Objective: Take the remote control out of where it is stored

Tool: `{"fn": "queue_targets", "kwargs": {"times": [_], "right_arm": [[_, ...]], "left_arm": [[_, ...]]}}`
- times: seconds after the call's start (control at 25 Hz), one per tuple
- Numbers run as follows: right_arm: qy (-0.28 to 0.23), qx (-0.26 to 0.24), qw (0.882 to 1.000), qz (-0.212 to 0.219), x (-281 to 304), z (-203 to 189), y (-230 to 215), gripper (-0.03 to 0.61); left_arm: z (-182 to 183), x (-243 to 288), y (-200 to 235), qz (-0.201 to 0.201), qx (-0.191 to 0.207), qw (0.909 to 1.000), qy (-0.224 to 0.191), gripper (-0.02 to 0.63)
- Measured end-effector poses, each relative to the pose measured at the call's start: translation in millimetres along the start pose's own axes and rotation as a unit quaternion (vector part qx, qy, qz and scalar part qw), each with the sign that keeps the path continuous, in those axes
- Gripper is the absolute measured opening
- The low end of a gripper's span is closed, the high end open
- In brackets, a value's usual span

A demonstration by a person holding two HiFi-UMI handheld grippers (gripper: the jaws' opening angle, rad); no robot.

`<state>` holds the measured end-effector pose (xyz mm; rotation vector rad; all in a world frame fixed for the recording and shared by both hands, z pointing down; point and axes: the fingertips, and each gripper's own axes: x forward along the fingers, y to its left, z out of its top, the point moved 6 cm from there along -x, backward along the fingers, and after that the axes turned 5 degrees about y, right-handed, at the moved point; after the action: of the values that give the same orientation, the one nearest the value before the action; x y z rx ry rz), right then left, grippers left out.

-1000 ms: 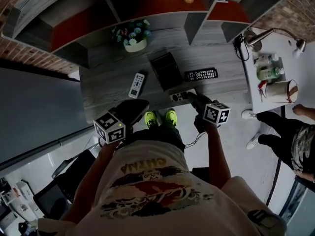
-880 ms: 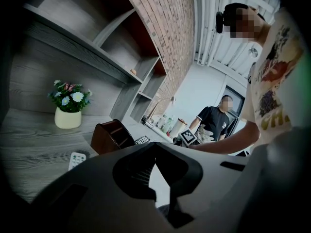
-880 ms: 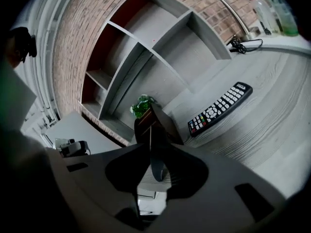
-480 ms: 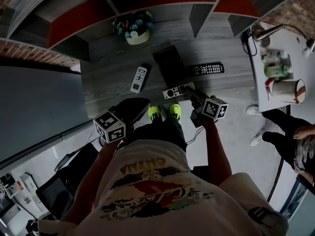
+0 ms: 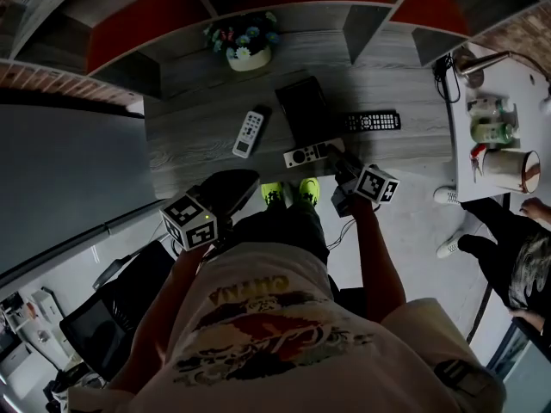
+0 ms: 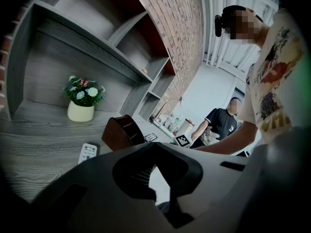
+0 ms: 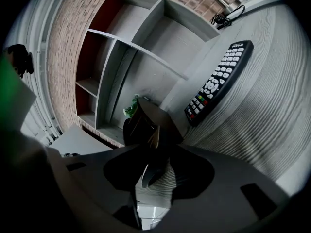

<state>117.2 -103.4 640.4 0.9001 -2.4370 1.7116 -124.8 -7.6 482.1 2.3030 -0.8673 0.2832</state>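
Ahead of you, a cream pot of blue and white flowers point(image 5: 244, 48) stands at the back of the grey wood-grain surface point(image 5: 189, 140), under grey shelving point(image 5: 362, 28) with red back panels, set against a brick wall point(image 6: 170, 23). To your right, a white side table point(image 5: 516, 93) carries a desk lamp point(image 5: 482, 58), green-labelled bottles point(image 5: 486, 120) and a pale cylindrical container point(image 5: 514, 169). Beside it stands a bystander point(image 5: 508, 248) in dark trousers and white shoes.

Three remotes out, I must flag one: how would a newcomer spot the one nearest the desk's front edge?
On the grey wood desk, find the dark brown holder box at its middle. Just in front of it, by the front edge, lies a pale remote. It alone is pale and crosswise: the white remote lies lengthwise, the black remote sits farther right.
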Motion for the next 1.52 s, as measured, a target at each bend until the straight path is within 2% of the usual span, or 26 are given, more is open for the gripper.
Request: {"fn": "queue_targets", "kwargs": {"times": [0.24,0.36,0.52,0.6,0.68,0.88,1.04,1.12,1.24,1.4,1.52], "right_arm": [[0.000,-0.024,0.998,-0.055,1,0,-14,0.152],[0.013,-0.064,0.991,-0.117,0,3,-17,0.181],[0.021,-0.080,0.986,-0.145,3,3,-19,0.186],[0.033,-0.102,0.979,-0.172,2,1,-22,0.204],[0.039,-0.114,0.976,-0.181,3,-1,-23,0.230],[0.015,-0.133,0.971,-0.196,0,8,-21,0.234],[0.016,-0.160,0.966,-0.201,-1,11,-12,0.238],[0.011,-0.190,0.958,-0.215,-7,14,-3,0.238],[0.001,-0.254,0.936,-0.242,-20,21,18,0.236],[0.002,-0.328,0.909,-0.257,-44,27,51,0.235],[0.018,-0.357,0.901,-0.248,-64,21,72,0.232]], "left_arm": [[-2,-2,6,0.003,-0.006,1.0000,-0.002,0.000],[-3,-2,9,-0.001,-0.008,1.0000,-0.002,0.000],[-4,-3,11,-0.004,-0.011,0.9999,0.000,0.000],[-5,-3,12,-0.006,-0.010,0.9999,0.000,0.000],[-6,-5,14,-0.006,-0.011,0.9999,0.001,0.000],[-7,-9,17,-0.006,-0.009,0.9999,0.001,0.000],[-14,-12,21,-0.014,-0.012,0.9998,0.002,0.000],[-17,-12,22,-0.022,-0.012,0.9997,0.002,0.000],[-14,-13,22,-0.033,-0.011,0.9994,-0.005,0.000],[-14,-10,21,-0.058,-0.020,0.9980,-0.014,0.000],[-8,-3,13,-0.071,-0.015,0.9973,-0.014,0.000]]}}
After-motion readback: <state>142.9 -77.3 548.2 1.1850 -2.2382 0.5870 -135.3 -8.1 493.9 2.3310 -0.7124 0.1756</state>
